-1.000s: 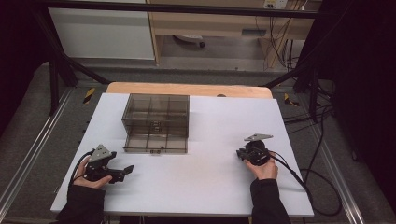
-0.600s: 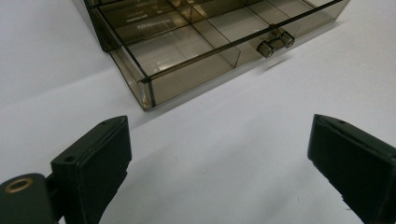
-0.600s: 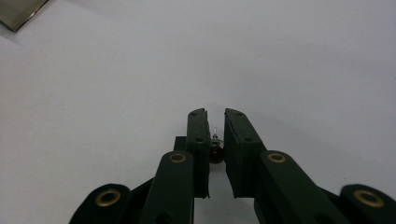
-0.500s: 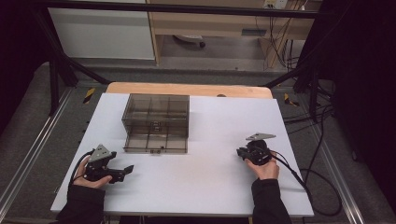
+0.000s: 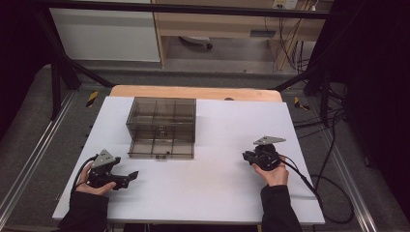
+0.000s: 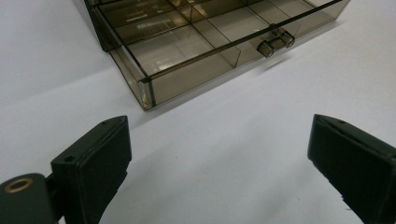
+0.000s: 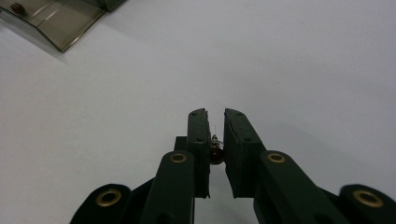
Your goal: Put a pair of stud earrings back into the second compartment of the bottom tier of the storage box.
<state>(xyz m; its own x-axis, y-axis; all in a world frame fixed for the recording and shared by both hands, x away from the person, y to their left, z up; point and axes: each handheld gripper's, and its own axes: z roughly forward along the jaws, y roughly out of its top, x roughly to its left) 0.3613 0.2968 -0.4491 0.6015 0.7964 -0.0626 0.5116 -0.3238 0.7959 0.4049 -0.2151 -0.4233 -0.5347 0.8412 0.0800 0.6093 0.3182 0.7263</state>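
Right gripper (image 7: 215,135) has its fingers pinching a tiny dark bead-like part (image 7: 215,154) above the white table (image 5: 217,193). Left gripper (image 6: 219,154), fingers spread wide, sits near the smoky compartment box (image 6: 196,42).

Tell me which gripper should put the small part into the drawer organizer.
Right. The right gripper is shut on a small dark part; the left gripper is open, near the smoky drawer organizer.
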